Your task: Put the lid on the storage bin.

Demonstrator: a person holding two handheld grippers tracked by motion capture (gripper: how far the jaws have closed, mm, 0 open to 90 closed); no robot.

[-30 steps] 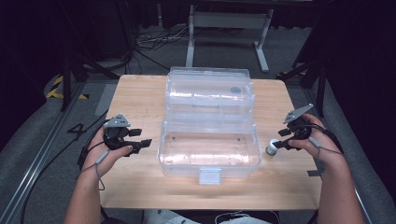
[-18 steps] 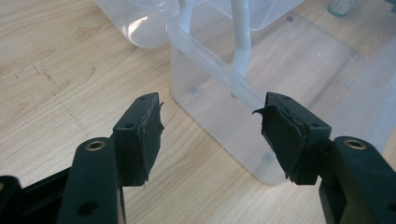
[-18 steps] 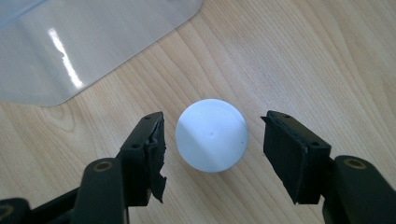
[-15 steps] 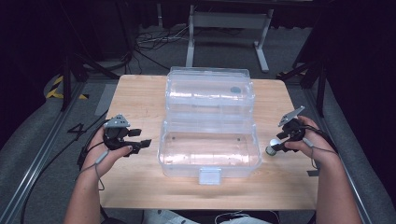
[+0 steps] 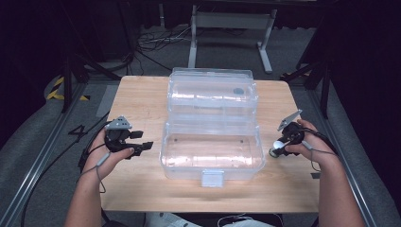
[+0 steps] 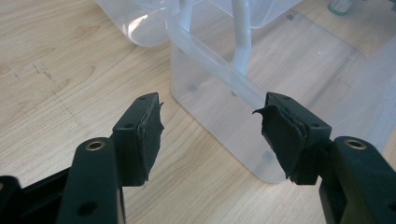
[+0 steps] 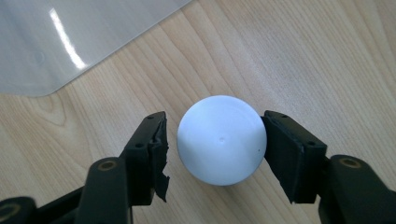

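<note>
Your right hand-held gripper (image 7: 215,140) straddles a white-capped bottle (image 7: 221,139) standing on the bench (image 5: 142,99); one jaw touches the cap, the other shows a slight gap, so it isn't clamped. The open clear box (image 5: 211,142) lies at its 9 o'clock, and beyond it your left hand-held gripper (image 6: 212,135) gapes empty beside the box.

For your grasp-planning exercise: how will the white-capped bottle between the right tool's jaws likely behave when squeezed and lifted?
The bottle has a smooth round cap, so it may slip or twist. It looks small, probably light. One pad is torn, so grip may be uneven.
</note>
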